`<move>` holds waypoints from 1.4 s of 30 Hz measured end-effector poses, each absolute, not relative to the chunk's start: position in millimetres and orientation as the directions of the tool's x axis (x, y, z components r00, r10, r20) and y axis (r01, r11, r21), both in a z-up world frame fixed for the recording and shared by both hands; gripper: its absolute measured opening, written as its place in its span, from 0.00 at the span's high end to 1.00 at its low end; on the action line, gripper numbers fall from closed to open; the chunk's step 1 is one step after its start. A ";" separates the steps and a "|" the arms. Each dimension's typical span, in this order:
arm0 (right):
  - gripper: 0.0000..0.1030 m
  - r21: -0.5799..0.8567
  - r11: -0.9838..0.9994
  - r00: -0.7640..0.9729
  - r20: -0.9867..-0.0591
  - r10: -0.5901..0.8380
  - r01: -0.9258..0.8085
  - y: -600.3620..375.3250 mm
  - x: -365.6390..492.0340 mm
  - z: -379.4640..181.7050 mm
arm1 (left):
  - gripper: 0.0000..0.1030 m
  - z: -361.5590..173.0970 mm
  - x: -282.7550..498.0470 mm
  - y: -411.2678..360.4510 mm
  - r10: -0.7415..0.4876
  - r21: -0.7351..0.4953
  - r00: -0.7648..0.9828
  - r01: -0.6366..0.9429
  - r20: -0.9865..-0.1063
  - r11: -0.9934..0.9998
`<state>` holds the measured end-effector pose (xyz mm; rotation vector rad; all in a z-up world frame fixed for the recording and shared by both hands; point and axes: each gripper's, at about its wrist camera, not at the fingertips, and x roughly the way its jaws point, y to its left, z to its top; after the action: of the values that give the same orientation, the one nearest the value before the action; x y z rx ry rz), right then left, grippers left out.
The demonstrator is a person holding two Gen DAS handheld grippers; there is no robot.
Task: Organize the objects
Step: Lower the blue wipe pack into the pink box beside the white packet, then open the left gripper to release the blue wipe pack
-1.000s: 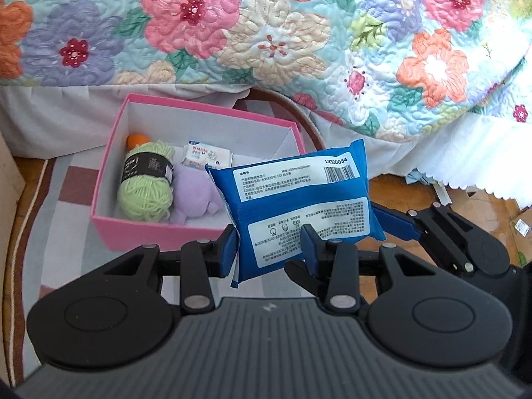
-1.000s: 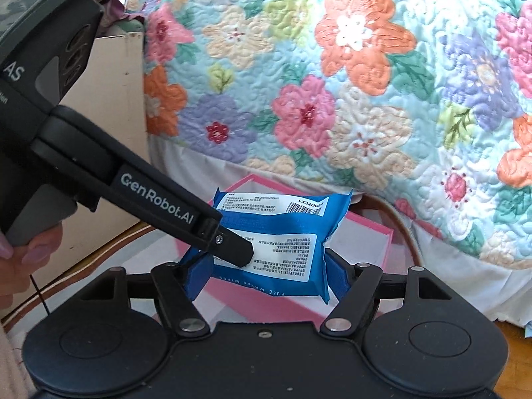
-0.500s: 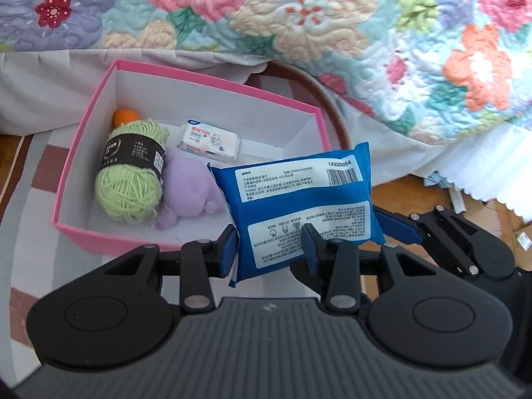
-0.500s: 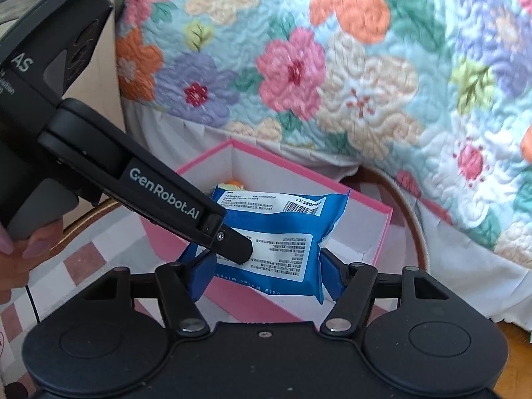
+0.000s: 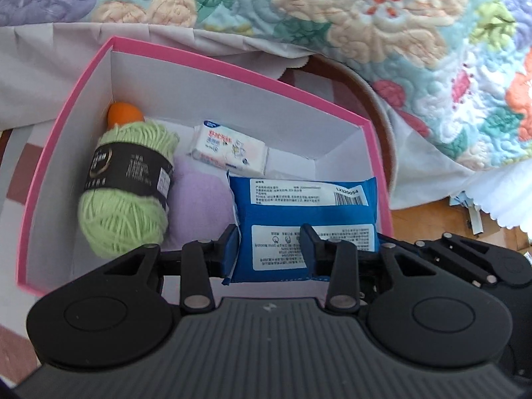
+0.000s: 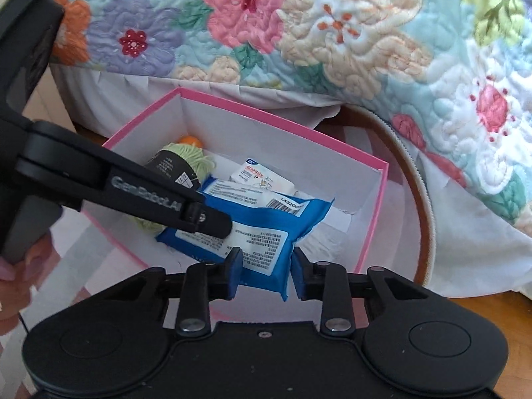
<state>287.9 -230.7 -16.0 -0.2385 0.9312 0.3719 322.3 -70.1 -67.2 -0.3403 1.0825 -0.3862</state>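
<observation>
A blue wipes pack [image 5: 306, 206] hangs low inside the right half of the pink box [image 5: 60, 126]. My left gripper [image 5: 271, 249] is shut on the pack's near edge, jaws closing slightly tighter. In the right wrist view the pack [image 6: 266, 232] tilts, and my right gripper [image 6: 266, 274] has its jaws closing on the lower corner, both pads against it. The left gripper [image 6: 212, 222] reaches in from the left. In the box lie green yarn [image 5: 126, 199], a purple plush [image 5: 202, 209], a white tissue pack [image 5: 229, 148] and an orange ball [image 5: 123, 113].
A floral quilt [image 5: 332, 16] and white bed skirt [image 5: 43, 53] hang just behind the box. A round brown-rimmed mat [image 5: 382, 106] lies behind its right side. The box stands on a checked rug [image 5: 20, 153], with wood floor [image 5: 432, 216] at right. A hand [image 6: 6, 266] holds the left gripper.
Both grippers came down and forward with the pack, which now sits inside the box's mouth. The right jaws narrowed from wide apart onto the pack's corner.
</observation>
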 end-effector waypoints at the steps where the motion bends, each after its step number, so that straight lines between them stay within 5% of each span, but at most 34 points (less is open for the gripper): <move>1: 0.66 -0.045 0.910 0.535 -0.820 0.202 -0.412 -229.0 292.5 -17.9 | 0.64 -68.8 325.2 -70.8 -0.461 -0.445 0.417 0.140 -0.784 0.884; 14: 0.68 -0.066 0.917 0.548 -0.818 0.176 -0.393 -222.8 332.9 -41.0 | 0.65 -84.4 355.7 -74.9 -0.411 -0.406 0.481 0.120 -0.775 0.906; 19: 0.85 -0.118 0.932 0.546 -0.832 0.096 -0.343 -235.1 347.1 -59.3 | 0.65 -96.5 367.7 -82.5 -0.450 -0.451 0.438 0.109 -0.779 0.886; 30: 0.83 0.041 0.935 0.625 -0.733 0.268 -0.352 -262.8 311.3 -28.2 | 0.69 -97.2 360.5 -96.9 -0.320 -0.320 0.469 0.083 -0.823 0.944; 42: 0.73 0.105 0.912 0.621 -0.701 0.350 -0.396 -266.4 277.8 -20.2 | 0.60 -72.5 322.3 -77.2 -0.290 -0.284 0.497 0.089 -0.818 0.955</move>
<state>277.8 -266.4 -20.2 -0.0618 0.7923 0.4293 322.3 -77.2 -72.5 -0.2152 1.0273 -0.2312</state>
